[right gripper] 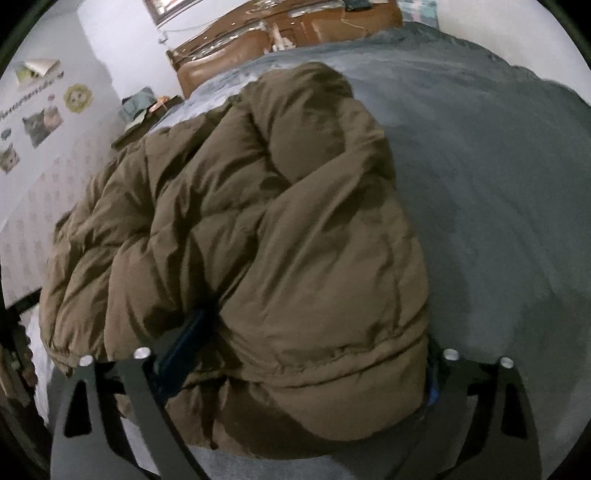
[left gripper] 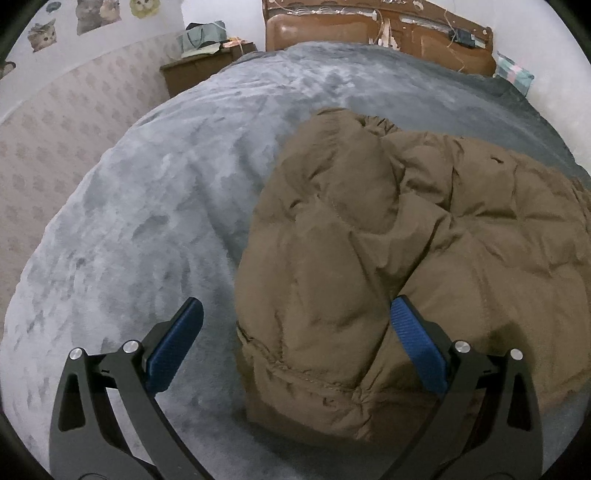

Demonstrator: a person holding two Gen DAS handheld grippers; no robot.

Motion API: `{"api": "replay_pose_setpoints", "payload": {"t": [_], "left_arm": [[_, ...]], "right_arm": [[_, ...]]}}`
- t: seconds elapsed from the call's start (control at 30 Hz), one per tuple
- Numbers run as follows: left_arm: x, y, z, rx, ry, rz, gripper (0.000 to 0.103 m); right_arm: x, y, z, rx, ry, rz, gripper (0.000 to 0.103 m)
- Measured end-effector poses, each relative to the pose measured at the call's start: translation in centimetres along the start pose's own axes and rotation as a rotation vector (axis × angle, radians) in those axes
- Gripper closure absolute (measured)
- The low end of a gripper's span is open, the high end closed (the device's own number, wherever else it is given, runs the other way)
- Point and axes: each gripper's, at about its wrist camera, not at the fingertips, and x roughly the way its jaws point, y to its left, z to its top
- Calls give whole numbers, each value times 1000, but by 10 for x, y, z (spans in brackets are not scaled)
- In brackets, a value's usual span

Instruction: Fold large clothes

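In the left wrist view, cat stickers dot the pale patterned wall at the upper left, and a brown wooden nightstand stands just below them beside the bed. A grey plush blanket covers the bed across the left and centre. The left gripper fills the bottom of the frame, its blue-padded fingers spread wide: the left pad hangs over bare blanket, the right pad lies against a fold of the brown quilted puffer jacket, with a bulge of the jacket's hem between the two. The jacket lies bunched on the blanket at centre right. A brown leather headboard runs along the top.

In the right wrist view, the same jacket fills the centre and left of the frame, grey blanket to its right. The right gripper straddles the jacket's near padded roll with its fingers set wide; whether the pads press the fabric I cannot tell.
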Motion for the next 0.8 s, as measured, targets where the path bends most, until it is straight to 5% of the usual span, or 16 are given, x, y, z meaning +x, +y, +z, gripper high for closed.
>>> {"api": "replay_pose_setpoints", "payload": {"t": [0.37, 0.8], "left_arm": [[16, 7, -4, -45, -26, -135, 3], [72, 26, -6, -48, 147, -352, 3]], "right_arm": [[0, 3, -2, 1, 3, -6, 10], [2, 6, 0, -2, 6, -5, 10]]}}
